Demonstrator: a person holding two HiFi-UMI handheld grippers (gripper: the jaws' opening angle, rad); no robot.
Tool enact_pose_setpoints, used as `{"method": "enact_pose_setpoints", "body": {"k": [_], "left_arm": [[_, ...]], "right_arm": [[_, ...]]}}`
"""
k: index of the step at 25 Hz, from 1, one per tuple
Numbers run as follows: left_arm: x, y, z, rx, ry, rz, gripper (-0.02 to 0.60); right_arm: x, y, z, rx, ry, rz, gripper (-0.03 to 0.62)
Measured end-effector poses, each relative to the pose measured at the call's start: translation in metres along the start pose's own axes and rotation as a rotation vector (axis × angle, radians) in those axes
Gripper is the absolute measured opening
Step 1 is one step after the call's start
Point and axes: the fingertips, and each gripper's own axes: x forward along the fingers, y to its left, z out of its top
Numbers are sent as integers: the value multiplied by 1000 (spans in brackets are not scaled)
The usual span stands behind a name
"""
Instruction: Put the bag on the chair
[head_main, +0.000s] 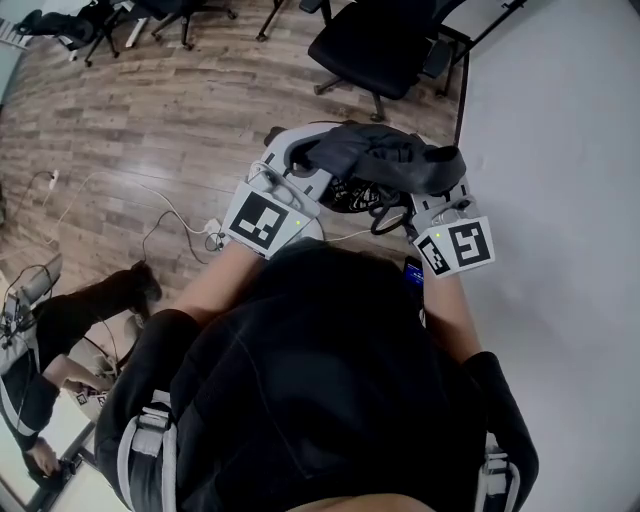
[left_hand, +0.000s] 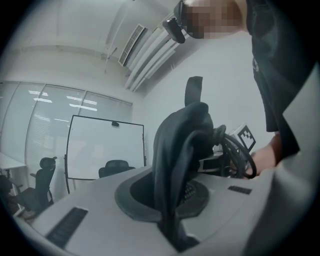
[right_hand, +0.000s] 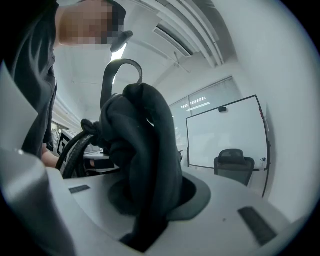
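Overhead, I'm looking steeply down past the wearer's black top at both grippers, raised side by side in front of the chest. The left gripper (left_hand: 172, 200) has its jaws nearly together, pinching a fold of the dark fabric bag (head_main: 385, 158) that rises out of the slot between them. The right gripper (right_hand: 150, 200) has its jaws narrow too, clamped on a thicker bunch of the same bag. The bag hangs in the air between the two, bunched and draped across their tops, with a loop of black strap (head_main: 388, 212) dangling near the right gripper.

The chair (head_main: 375, 45), a black office chair on castors, stands on the far side of the wooden floor (head_main: 150, 130), well apart from the bag. Its seat is bare. To the right of it runs a white bench (head_main: 560, 150).

On the floor to the left lie white cables and a power strip (head_main: 212, 232). At the near left edge another person (head_main: 90, 300) is seated in dark trousers. Looking along the left jaws, I see a whiteboard (left_hand: 105, 147) against a glass wall.
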Motion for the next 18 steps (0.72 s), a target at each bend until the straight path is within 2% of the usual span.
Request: {"method": "enact_pose_setpoints", "body": {"k": [18], "left_arm": [[4,2,-23,12,-4,0,23]], "right_arm": [[2,-6,-26,16,-2,-25,75]]}}
